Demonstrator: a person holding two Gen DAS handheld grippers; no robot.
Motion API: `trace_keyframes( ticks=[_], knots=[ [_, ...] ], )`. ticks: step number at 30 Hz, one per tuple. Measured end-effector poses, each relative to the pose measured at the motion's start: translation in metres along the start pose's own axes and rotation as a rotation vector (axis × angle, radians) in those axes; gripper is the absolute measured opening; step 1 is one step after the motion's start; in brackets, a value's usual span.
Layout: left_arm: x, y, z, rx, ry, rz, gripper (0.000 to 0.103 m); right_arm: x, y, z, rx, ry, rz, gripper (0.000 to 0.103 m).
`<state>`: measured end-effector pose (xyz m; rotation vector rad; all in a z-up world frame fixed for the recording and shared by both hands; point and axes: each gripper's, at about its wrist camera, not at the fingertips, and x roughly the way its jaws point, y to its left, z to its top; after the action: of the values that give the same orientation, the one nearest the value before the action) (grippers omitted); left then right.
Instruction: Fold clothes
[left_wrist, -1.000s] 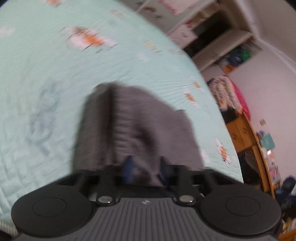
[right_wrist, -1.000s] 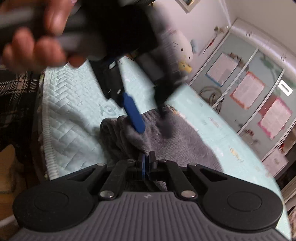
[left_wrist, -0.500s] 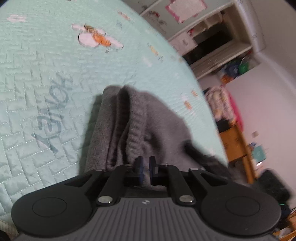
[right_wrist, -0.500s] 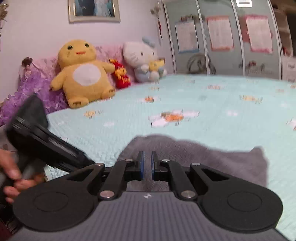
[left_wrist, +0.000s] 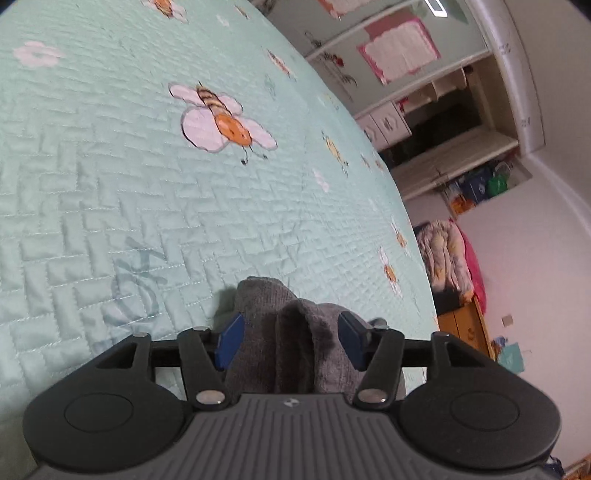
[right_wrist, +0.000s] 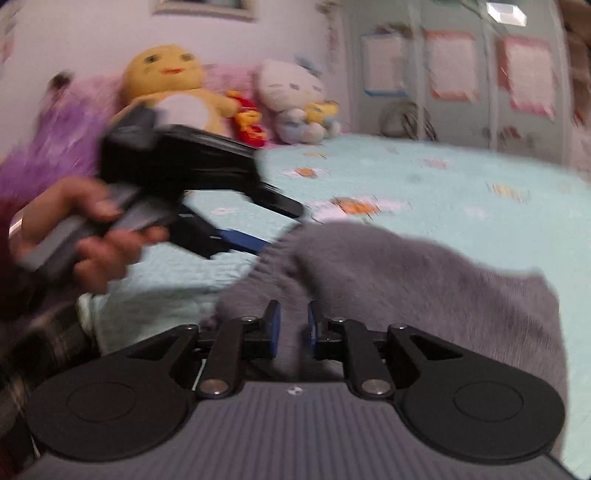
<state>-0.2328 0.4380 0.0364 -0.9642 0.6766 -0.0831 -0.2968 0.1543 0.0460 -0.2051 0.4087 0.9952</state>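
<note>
No legible writing — faded lettering on the mint bee-print quilt (left_wrist: 147, 192) beside the grey knit sweater (right_wrist: 406, 280). Left gripper (left_wrist: 290, 338) and right gripper (right_wrist: 293, 325) jaws released, straddling sweater folds; plush toys (right_wrist: 166, 85) beyond.

Both wrist views sit low and close over the shared grey garment (left_wrist: 295, 347) on the quilt (left_wrist: 147, 184).

Soft, even indoor light, fairly dim, no glare. The left wrist view is sharp on the mint-green quilted bedspread (left_wrist: 155, 192), with fisheye bending at the edges. The right wrist view smears with motion blur; the yellow plush toy (right_wrist: 166, 88) is fuzzy.
</note>
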Motion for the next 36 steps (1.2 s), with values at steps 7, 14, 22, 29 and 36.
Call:
trace_keyframes(
  ticks=[7, 14, 22, 29, 36],
  knots=[
    [0.010, 0.002, 0.001, 0.012, 0.051, -0.009, 0.065, 0.013, 0.065, -0.006, -0.455, 0.029, -0.110, 0.046],
    [0.015, 0.006, 0.004, 0.002, 0.075, -0.003, 0.069, 0.036, 0.089, -0.011, -0.583, 0.044, -0.163, 0.046],
    [0.015, 0.007, 0.005, -0.013, 0.078, -0.004, 0.068, 0.044, 0.100, -0.018, -0.642, 0.055, -0.240, 0.050],
    [0.011, -0.007, 0.009, 0.026, 0.068, -0.009, 0.056, 0.035, 0.102, -0.006, -0.596, 0.037, -0.246, 0.028],
    [-0.008, -0.045, 0.031, 0.101, 0.039, -0.089, 0.034, 0.004, 0.089, 0.044, -0.456, -0.043, -0.275, 0.023]
  ],
)
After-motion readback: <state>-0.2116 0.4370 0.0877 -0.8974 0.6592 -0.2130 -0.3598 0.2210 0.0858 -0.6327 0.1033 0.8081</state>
